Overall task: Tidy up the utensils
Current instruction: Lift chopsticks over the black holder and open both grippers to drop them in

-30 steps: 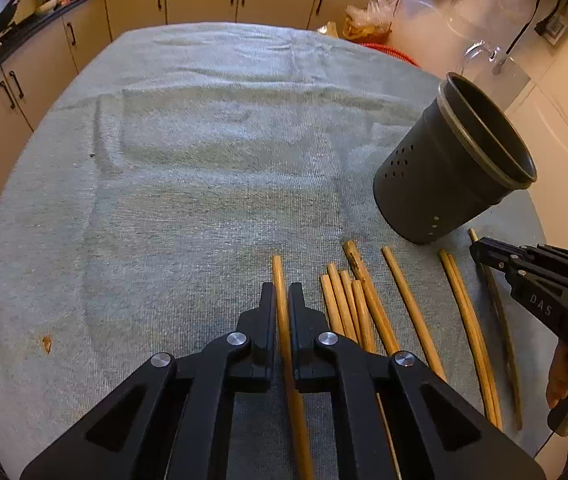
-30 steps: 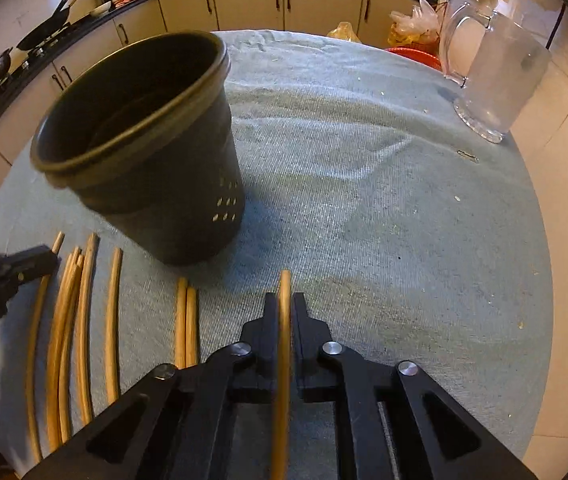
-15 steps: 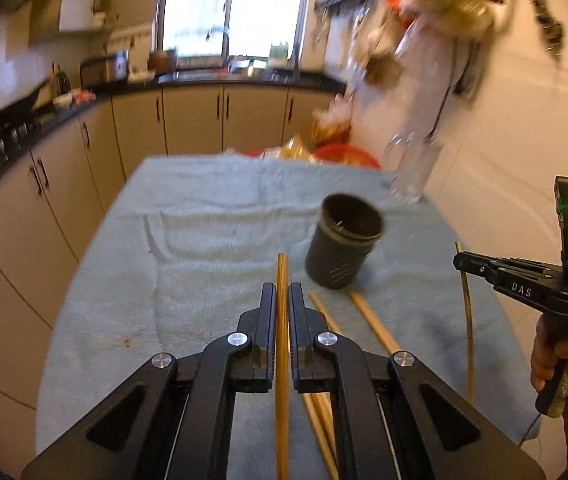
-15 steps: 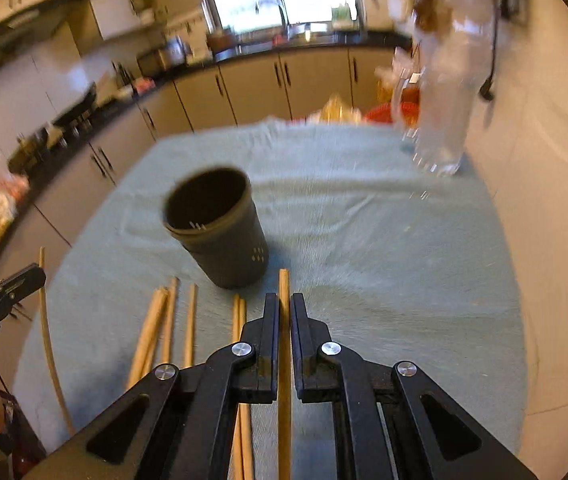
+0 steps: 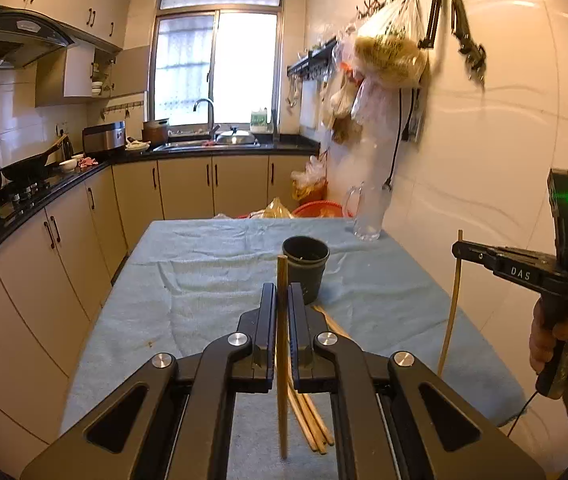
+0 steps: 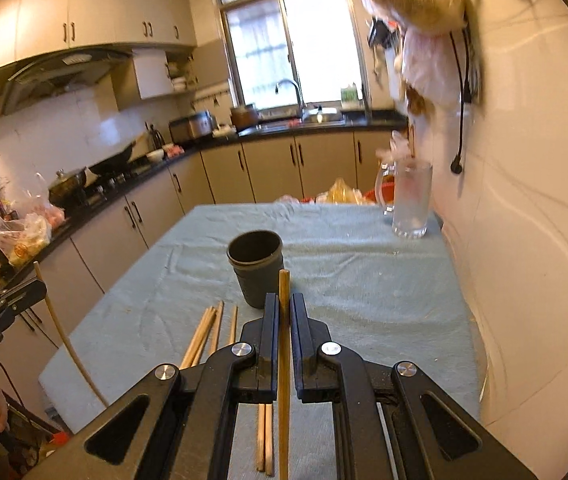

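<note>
My left gripper (image 5: 282, 294) is shut on a wooden chopstick (image 5: 282, 344) held upright, high over the table. My right gripper (image 6: 283, 304) is likewise shut on another chopstick (image 6: 284, 360). In the left wrist view the right gripper (image 5: 457, 249) appears at the right edge with its chopstick (image 5: 450, 312) hanging down. In the right wrist view the left gripper (image 6: 38, 286) shows at the left with its chopstick (image 6: 64, 336). A dark utensil holder (image 5: 306, 270) (image 6: 255, 268) stands upright on the table, ahead of both grippers. Several loose chopsticks (image 5: 312, 420) (image 6: 204, 336) lie on the cloth below.
A blue-grey cloth (image 5: 204, 280) (image 6: 364, 280) covers the table. A glass mug (image 5: 366, 216) (image 6: 410, 200) stands at the far right corner by the wall. Bags (image 5: 388, 56) hang from wall hooks above it. Cabinets and a counter (image 5: 64, 216) run along the left and back.
Both grippers have risen and pulled back from the table, each lifting its chopstick off the cloth. The holder now looks smaller and farther away, and the views have tilted up to show the kitchen.
</note>
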`<state>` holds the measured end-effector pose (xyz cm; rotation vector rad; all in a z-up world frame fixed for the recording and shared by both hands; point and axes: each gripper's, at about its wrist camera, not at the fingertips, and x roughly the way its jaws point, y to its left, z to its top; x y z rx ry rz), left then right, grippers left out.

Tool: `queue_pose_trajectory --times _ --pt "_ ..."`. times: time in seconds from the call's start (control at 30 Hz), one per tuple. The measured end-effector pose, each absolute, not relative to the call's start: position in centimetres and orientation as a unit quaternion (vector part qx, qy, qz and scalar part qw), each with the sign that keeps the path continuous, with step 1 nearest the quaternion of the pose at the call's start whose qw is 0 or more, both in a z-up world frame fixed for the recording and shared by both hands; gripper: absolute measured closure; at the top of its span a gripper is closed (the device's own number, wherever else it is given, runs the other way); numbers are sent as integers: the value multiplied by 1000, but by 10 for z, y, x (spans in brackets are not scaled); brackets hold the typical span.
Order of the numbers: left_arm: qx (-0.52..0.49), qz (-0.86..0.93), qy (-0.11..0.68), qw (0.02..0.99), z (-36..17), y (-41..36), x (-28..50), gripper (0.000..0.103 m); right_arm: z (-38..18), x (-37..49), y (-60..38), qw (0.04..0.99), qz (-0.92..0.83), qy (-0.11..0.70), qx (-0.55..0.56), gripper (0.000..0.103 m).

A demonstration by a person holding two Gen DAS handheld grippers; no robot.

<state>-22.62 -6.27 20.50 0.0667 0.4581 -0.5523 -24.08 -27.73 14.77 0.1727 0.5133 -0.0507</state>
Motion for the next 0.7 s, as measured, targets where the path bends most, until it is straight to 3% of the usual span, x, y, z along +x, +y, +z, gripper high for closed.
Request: queue_pose_trajectory --times 0.37,0.7 --pt "-6 -291 206 934 242 -76 -203 98 177 -242 -283 973 -28 213 88 97" --pt "-8 -286 188 940 292 -139 -111 98 229 -171 -297 981 -12 143 129 97"
